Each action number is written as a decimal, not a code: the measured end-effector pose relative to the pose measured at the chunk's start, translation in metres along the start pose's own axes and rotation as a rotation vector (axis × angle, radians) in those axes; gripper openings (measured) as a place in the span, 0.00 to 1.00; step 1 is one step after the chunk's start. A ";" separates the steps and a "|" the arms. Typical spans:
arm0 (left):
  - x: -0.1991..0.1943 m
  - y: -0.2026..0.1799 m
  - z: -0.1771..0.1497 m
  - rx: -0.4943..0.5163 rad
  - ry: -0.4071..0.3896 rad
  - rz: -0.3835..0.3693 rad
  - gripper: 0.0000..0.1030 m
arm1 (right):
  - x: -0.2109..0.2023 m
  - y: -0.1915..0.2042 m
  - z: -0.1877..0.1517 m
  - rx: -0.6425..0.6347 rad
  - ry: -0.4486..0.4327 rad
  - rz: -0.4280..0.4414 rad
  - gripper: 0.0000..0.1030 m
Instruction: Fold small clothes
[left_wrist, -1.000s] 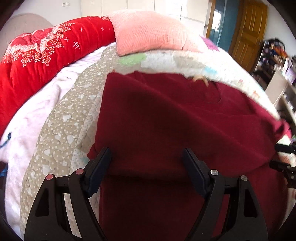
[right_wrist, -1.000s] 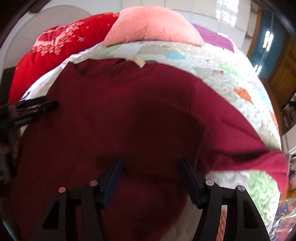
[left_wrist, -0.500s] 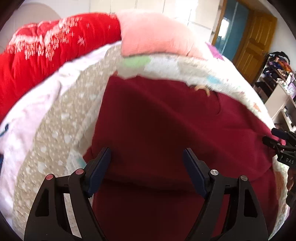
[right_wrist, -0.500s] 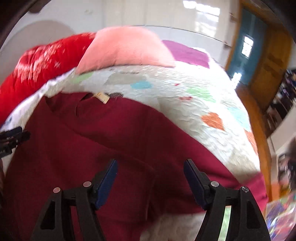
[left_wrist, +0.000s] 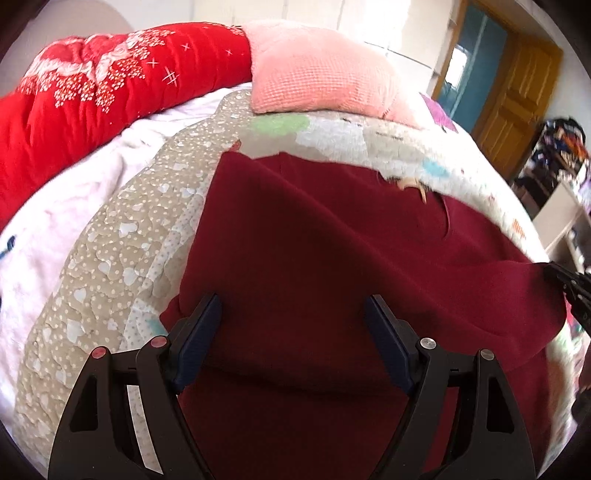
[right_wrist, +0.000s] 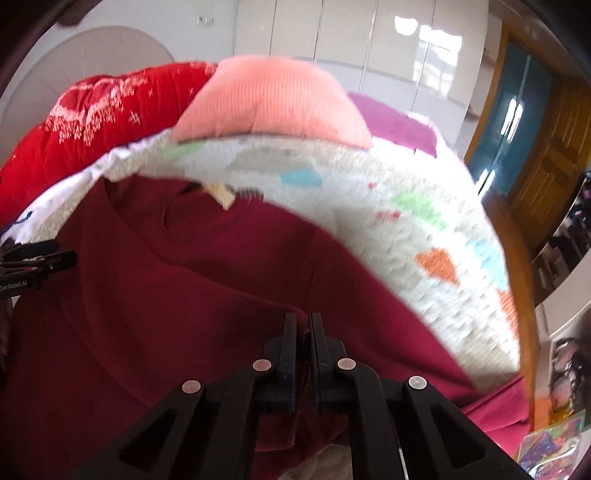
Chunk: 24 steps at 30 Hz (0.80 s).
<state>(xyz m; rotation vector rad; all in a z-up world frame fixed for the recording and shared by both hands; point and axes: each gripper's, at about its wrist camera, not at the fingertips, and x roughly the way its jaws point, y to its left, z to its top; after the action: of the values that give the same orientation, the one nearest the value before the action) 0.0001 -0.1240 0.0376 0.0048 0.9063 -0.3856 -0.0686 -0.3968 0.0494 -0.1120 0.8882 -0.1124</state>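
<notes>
A dark red sweater (left_wrist: 314, 258) lies spread on a quilted bed, neck and tan label (left_wrist: 410, 182) toward the pillows. It also shows in the right wrist view (right_wrist: 166, 295). My left gripper (left_wrist: 293, 314) is open over the sweater's left lower part, its jaws wide apart and empty. My right gripper (right_wrist: 303, 321) is shut on a fold of the sweater's right side and lifts it; it also shows at the right edge of the left wrist view (left_wrist: 565, 280). The right sleeve (right_wrist: 495, 406) trails off to the lower right.
A pastel patchwork quilt (right_wrist: 406, 229) covers the bed. A pink pillow (left_wrist: 321, 81) and a red quilt (left_wrist: 92, 99) lie at the head. A white sheet (left_wrist: 66, 206) is at the left. A wooden door (right_wrist: 554, 162) and shelves stand to the right.
My right gripper has closed on the sweater's right side and raised the cloth. My left gripper stayed open and shifted only slightly.
</notes>
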 end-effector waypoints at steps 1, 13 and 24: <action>0.000 0.000 0.001 -0.008 -0.004 -0.001 0.78 | -0.003 0.000 0.003 0.000 -0.015 -0.013 0.05; 0.009 -0.013 -0.007 0.057 0.008 0.070 0.78 | 0.044 -0.029 -0.007 0.117 0.083 -0.176 0.11; 0.012 -0.010 -0.001 0.020 0.002 0.097 0.78 | -0.010 0.010 -0.007 0.095 -0.001 -0.004 0.36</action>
<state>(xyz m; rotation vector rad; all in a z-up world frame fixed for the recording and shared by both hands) 0.0027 -0.1368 0.0293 0.0671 0.9010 -0.3044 -0.0797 -0.3863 0.0509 -0.0255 0.8798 -0.1583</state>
